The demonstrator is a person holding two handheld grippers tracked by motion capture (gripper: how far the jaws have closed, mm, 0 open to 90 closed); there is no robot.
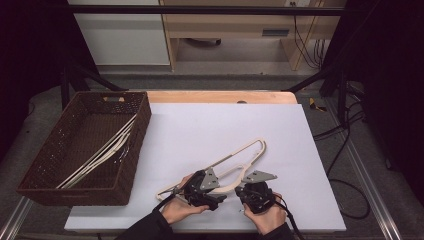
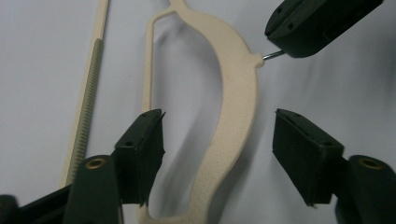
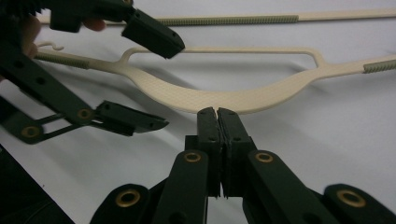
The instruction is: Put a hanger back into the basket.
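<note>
Two claws meet at a cream clothes hanger (image 1: 235, 165) lying on the white tabletop (image 1: 210, 130): the left claw (image 2: 218, 144) gapes wide astride its curved shoulder, the right claw (image 3: 217, 114) is pinched closed on its metal hook.

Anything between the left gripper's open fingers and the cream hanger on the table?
Nothing visible. The left gripper is open, straddling the cream plastic hanger lying on the white table sheet. The right gripper is shut at the hanger's hook stub, off to the side.
</note>
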